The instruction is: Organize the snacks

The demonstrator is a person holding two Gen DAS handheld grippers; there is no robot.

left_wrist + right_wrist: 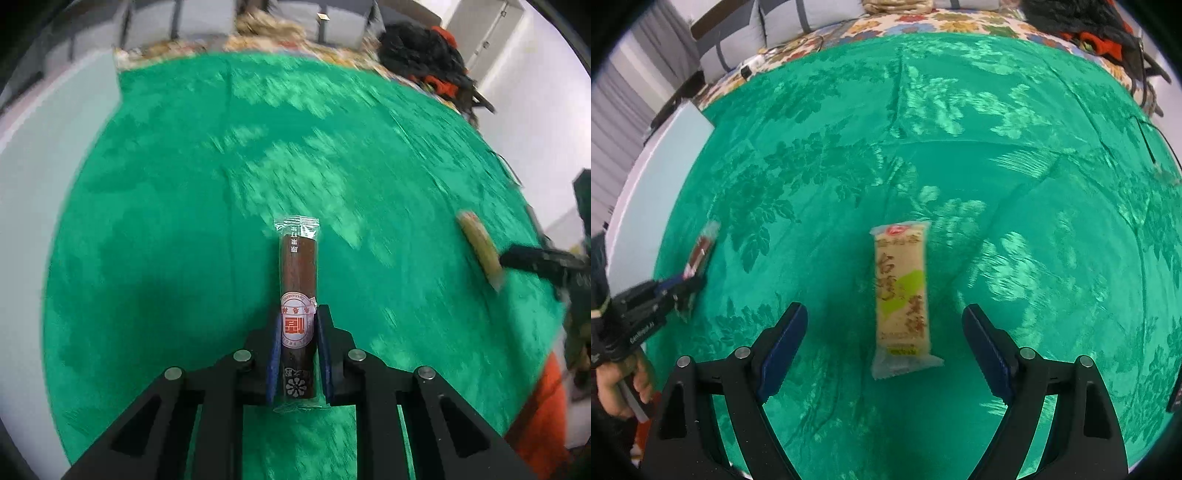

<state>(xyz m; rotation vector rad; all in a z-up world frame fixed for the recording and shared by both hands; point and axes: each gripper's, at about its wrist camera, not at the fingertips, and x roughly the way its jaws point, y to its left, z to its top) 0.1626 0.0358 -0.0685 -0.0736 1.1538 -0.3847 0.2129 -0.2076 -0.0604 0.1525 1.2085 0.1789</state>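
My left gripper (298,314) is shut on a brown snack stick (298,280) in a clear wrapper with a red and white label, held above the green tablecloth (184,184). It also shows at the left of the right wrist view (700,254), held by the left gripper (683,284). A beige snack bar (903,299) with a green patch lies flat on the cloth between the fingers of my right gripper (884,314), which is open and not touching it. The bar also shows blurred in the left wrist view (480,251), next to the right gripper's finger.
The green tablecloth (1034,147) lies over a floral cloth (923,18). A black and orange heap (1100,33) sits at the far right corner. A pale board (661,155) borders the cloth on the left. Pillows stand at the back.
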